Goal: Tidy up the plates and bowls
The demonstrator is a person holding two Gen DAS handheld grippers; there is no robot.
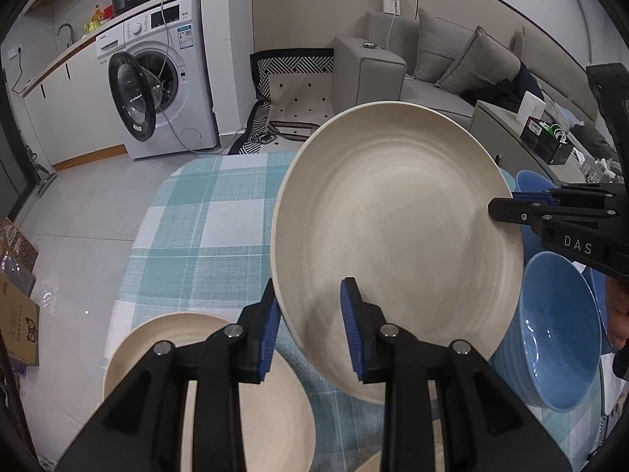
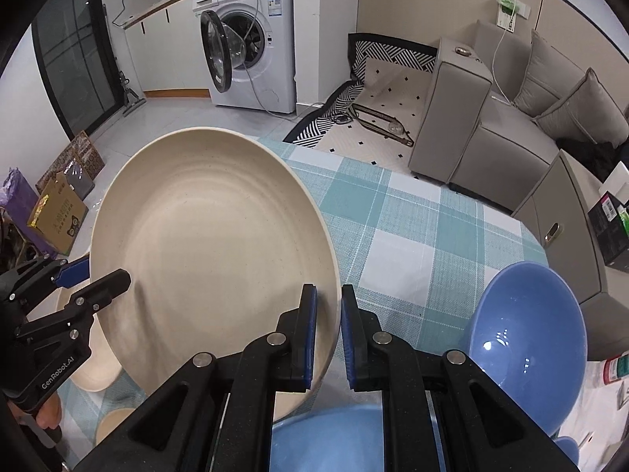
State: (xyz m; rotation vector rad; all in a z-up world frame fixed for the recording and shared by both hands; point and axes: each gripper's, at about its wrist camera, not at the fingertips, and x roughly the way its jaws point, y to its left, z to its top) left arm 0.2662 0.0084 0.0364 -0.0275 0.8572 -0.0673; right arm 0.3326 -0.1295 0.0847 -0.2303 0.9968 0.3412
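Above the checked tabletop (image 1: 204,236) a cream plate (image 1: 393,244) hangs tilted, with the left gripper (image 1: 310,326) open astride its near rim, the right gripper (image 2: 328,334) narrowly open around its opposite edge. Blue bowls (image 2: 523,338) crowd its right; another cream plate (image 1: 204,373) lies below.

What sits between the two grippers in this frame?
The raised cream plate spans them: left gripper straddles one rim, right gripper the opposite rim. Both wrist views show this.

Checked cloth (image 2: 412,236) lies open beyond the raised plate (image 2: 212,259); blue bowl (image 2: 526,338) crowds right.
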